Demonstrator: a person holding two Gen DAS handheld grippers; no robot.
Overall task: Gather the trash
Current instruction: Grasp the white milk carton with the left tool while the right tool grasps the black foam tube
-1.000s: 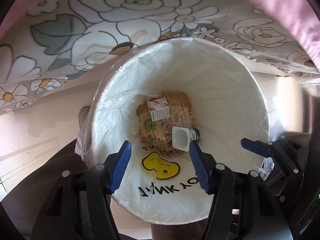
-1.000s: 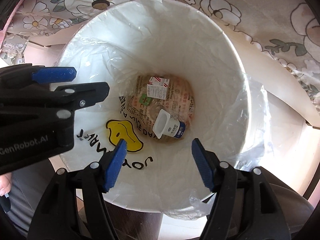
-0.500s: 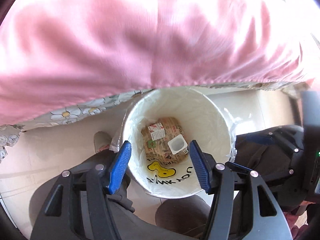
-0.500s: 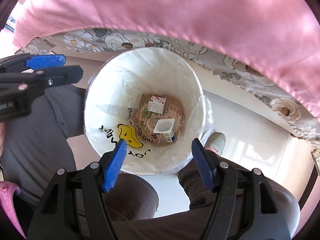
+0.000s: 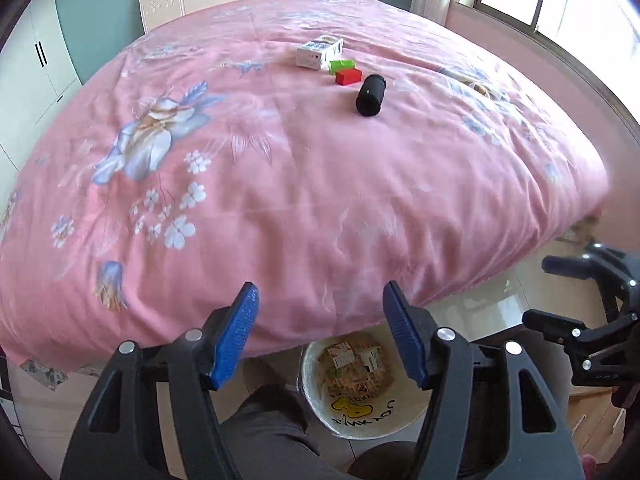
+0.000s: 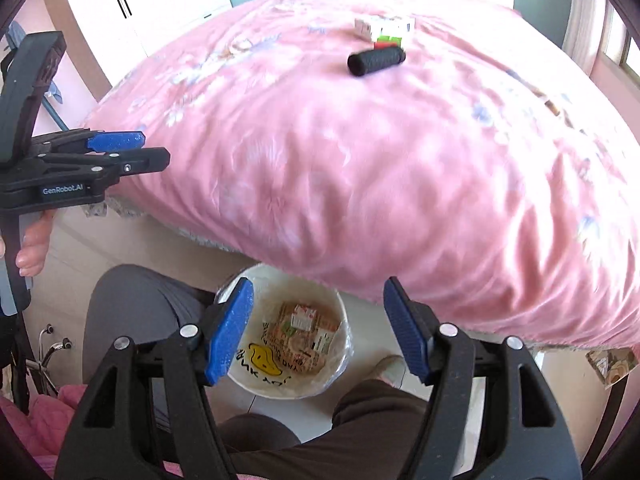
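Far ahead of both pairs of fingers, across the pink bedspread [image 5: 280,168], lie the pieces left to collect: a black cylinder [image 5: 371,95], a red block [image 5: 348,77], a green block [image 5: 342,65] and a white carton [image 5: 320,52], clustered close together. The left gripper [image 5: 318,336] is spread wide and holds nothing; the right gripper [image 6: 318,328] is likewise wide apart and empty. Directly below and just behind both sets of fingertips sits the lined trash bin [image 6: 256,380] on the floor, with paper packaging already in it.

From the left fingers the cylinder lies straight ahead and a touch right, seen nearly end-on, its long axis running roughly away from them. From the right fingers it lies ahead and slightly to the right, seen side-on [image 6: 376,61], its long axis crossing the line of reach. It is the nearest piece to both; the blocks and carton sit just beyond it.

Neither hand looks clearly nearer. I judge the right better placed, since its jaws as they stand would close across the cylinder's width; the left would need to roll first.
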